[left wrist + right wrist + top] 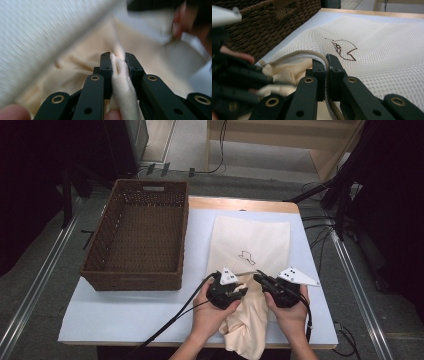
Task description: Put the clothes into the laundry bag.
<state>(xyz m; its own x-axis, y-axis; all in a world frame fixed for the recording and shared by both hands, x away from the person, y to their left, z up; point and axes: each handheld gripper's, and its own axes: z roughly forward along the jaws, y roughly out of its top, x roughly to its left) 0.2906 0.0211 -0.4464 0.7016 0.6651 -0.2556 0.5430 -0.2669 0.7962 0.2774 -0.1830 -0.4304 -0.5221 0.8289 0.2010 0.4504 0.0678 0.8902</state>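
A white mesh laundry bag (250, 237) with a small dark embroidered mark lies flat on the table, its zipped mouth toward me. A cream cloth (247, 325) spills from that mouth over the table's near edge. My left gripper (243, 290) is shut on a fold of the cream cloth (120, 82), which is pinched between its pads just at the bag's mouth. My right gripper (260, 279) is shut on the bag's zipper edge (304, 53), holding the mouth raised. In the right gripper view the left gripper (237, 82) is a dark blur close at the left.
A brown wicker basket (135, 240) stands on the left half of the table, right beside the bag. The white table cover (125, 315) shows bare in front of the basket. Cables and dark stands lie on the floor around the table.
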